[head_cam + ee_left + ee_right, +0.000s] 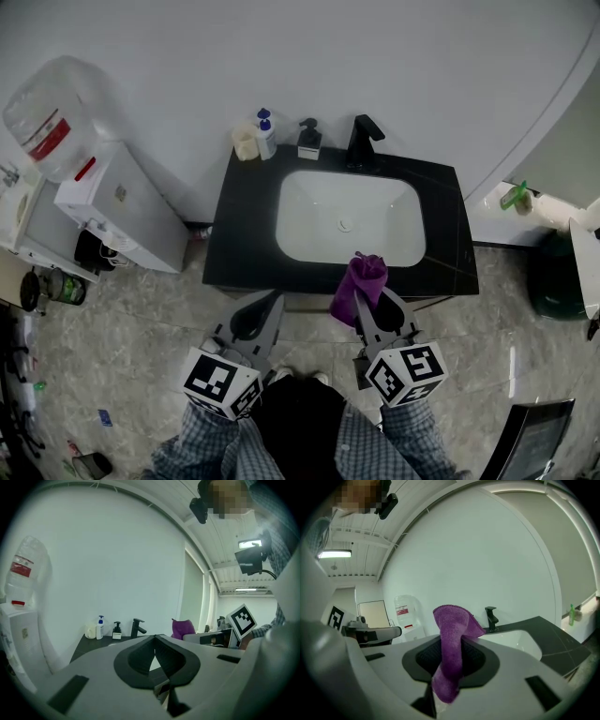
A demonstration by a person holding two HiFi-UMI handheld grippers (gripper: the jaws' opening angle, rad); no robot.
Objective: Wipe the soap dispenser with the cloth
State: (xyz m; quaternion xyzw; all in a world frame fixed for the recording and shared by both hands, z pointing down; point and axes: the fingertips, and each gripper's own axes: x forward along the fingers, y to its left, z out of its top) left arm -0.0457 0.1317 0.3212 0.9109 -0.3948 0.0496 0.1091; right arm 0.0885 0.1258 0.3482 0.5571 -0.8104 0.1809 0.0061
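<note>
A black-pump soap dispenser (309,139) (116,630) stands at the back of the black counter (243,225), left of the black tap (361,141) (491,618). My right gripper (369,298) (451,649) is shut on a purple cloth (359,284) (451,639), held at the counter's front edge, well short of the dispenser. The cloth (183,628) also shows in the left gripper view. My left gripper (265,305) (155,656) hangs at the front edge too, shut with nothing in it.
A white basin (349,216) fills the counter's middle. A white bottle with a blue pump (265,134) and a pale cup (246,142) stand at the back left corner. A water cooler (112,202) with its bottle (56,117) stands left of the counter. A dark bin (559,277) is at the right.
</note>
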